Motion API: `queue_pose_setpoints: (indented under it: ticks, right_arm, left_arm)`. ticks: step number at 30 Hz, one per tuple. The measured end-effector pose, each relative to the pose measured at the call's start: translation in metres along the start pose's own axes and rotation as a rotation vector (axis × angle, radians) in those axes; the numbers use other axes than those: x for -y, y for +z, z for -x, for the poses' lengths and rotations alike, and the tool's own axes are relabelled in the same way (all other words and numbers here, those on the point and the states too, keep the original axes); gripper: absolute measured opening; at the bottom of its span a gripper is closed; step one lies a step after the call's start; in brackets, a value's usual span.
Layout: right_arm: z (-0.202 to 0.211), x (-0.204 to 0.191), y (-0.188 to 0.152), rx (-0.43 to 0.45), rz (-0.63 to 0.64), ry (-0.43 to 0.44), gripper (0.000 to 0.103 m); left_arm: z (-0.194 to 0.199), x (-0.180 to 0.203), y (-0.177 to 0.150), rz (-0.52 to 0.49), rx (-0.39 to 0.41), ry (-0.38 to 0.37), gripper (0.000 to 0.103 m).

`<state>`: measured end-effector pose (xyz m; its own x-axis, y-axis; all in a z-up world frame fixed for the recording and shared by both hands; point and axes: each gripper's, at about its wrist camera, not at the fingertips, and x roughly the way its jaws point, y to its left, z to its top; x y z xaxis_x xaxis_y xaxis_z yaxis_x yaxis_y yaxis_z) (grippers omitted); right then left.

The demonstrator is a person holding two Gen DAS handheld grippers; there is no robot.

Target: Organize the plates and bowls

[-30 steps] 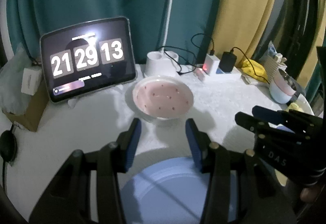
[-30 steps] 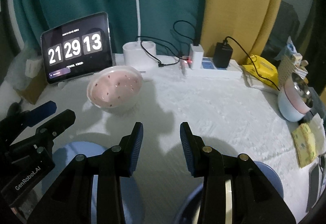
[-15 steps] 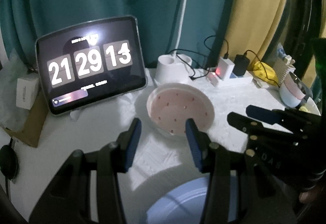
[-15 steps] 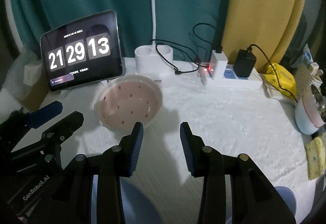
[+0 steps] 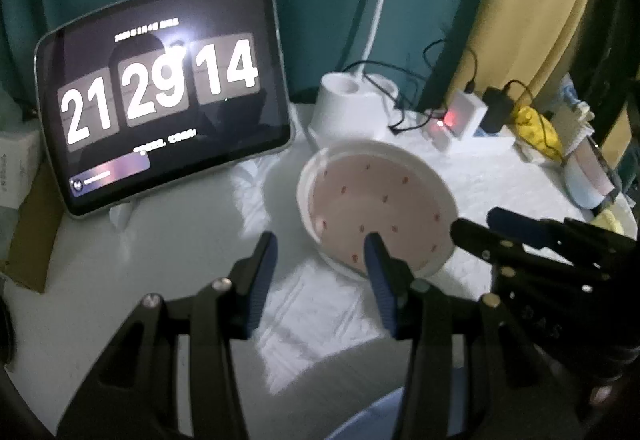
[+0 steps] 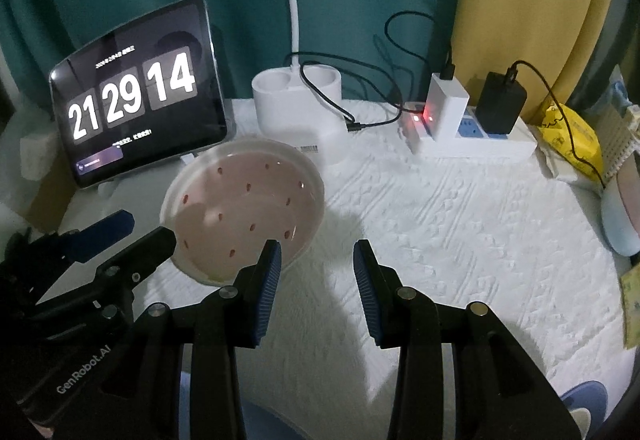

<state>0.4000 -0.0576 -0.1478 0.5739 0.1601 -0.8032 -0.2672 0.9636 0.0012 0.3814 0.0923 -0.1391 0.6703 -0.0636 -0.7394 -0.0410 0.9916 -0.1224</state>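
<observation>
A dim tabletop point(image 6: 460, 224) covered in white cloth. At the near edge, one blue plate point(image 5: 380, 420) is mostly cut off by the frame and hidden behind the gripper frames. At the far right, one pale blue bowl point(image 6: 620, 215) is also cut off. One pink bowl point(image 6: 244, 207) with dark red spots sits upright in the middle, near one tablet point(image 6: 136, 111) showing a clock.

Two grippers angle down toward the pink bowl, one at either side of it. The left gripper point(image 5: 320, 272) has its fingers released, parted and empty, its right finger in front of the bowl's near rim. The right gripper point(image 6: 316, 272) is likewise parted and empty, just right of the bowl.
</observation>
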Motion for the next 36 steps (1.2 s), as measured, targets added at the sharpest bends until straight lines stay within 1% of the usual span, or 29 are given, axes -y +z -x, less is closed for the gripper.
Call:
queue_pose_setpoints:
  ticks: [4, 8, 13, 16, 19, 21, 22, 24, 26, 27, 28, 29, 30, 31, 33, 36]
  right_arm:
    - [-0.008, -0.002, -0.001, -0.008, 0.001, 0.001, 0.04]
    - [-0.014, -0.003, -0.001, -0.016, -0.006, 0.004, 0.041]
    - [-0.025, -0.002, -0.004, -0.047, -0.006, -0.008, 0.042]
    - [-0.03, -0.003, -0.006, -0.066, 0.0, -0.016, 0.041]
    - [-0.031, -0.006, -0.006, -0.065, 0.013, -0.02, 0.041]
    - [-0.033, -0.007, -0.007, -0.07, 0.014, -0.021, 0.04]
    - [-0.034, -0.006, -0.007, -0.075, 0.01, -0.017, 0.038]
    - [-0.037, -0.003, -0.008, -0.095, -0.012, 0.013, 0.036]
    - [-0.04, -0.002, -0.009, -0.114, -0.027, 0.039, 0.029]
    - [-0.04, -0.003, -0.009, -0.117, -0.024, 0.045, 0.029]
    - [-0.04, -0.004, -0.01, -0.114, -0.017, 0.05, 0.026]
    - [-0.038, -0.007, -0.01, -0.109, -0.006, 0.06, 0.024]
    - [-0.037, -0.01, -0.01, -0.099, 0.009, 0.058, 0.024]
    - [-0.035, -0.013, -0.01, -0.086, 0.025, 0.05, 0.023]
    - [-0.032, -0.017, -0.009, -0.067, 0.045, 0.038, 0.022]
    - [-0.03, -0.015, -0.008, -0.054, 0.04, 0.03, 0.02]
  left_arm:
    - [-0.009, 0.0, -0.001, -0.011, -0.016, 0.007, 0.047]
    - [-0.014, -0.002, -0.001, -0.006, -0.02, -0.006, 0.047]
    - [-0.024, 0.0, -0.003, -0.02, -0.049, -0.021, 0.047]
    - [-0.032, -0.004, -0.003, 0.011, -0.09, -0.012, 0.047]
    - [-0.037, -0.007, -0.002, 0.033, -0.109, -0.004, 0.047]
    - [-0.036, -0.004, -0.003, 0.017, -0.105, -0.006, 0.047]
    - [-0.036, -0.002, -0.003, 0.009, -0.099, -0.009, 0.047]
    - [-0.036, -0.001, -0.004, 0.01, -0.095, -0.022, 0.046]
    - [-0.037, -0.002, -0.005, 0.015, -0.099, -0.034, 0.043]
    - [-0.037, -0.002, -0.005, 0.018, -0.096, -0.034, 0.039]
    - [-0.036, -0.002, -0.005, 0.02, -0.091, -0.034, 0.032]
    - [-0.035, -0.002, -0.004, 0.018, -0.085, -0.03, 0.029]
    - [-0.035, -0.002, -0.005, 0.016, -0.083, -0.027, 0.024]
    - [-0.035, -0.001, -0.004, 0.015, -0.081, -0.031, 0.021]
    - [-0.033, 0.0, -0.004, 0.01, -0.074, -0.03, 0.02]
    - [-0.032, 0.0, -0.004, 0.007, -0.069, -0.032, 0.018]
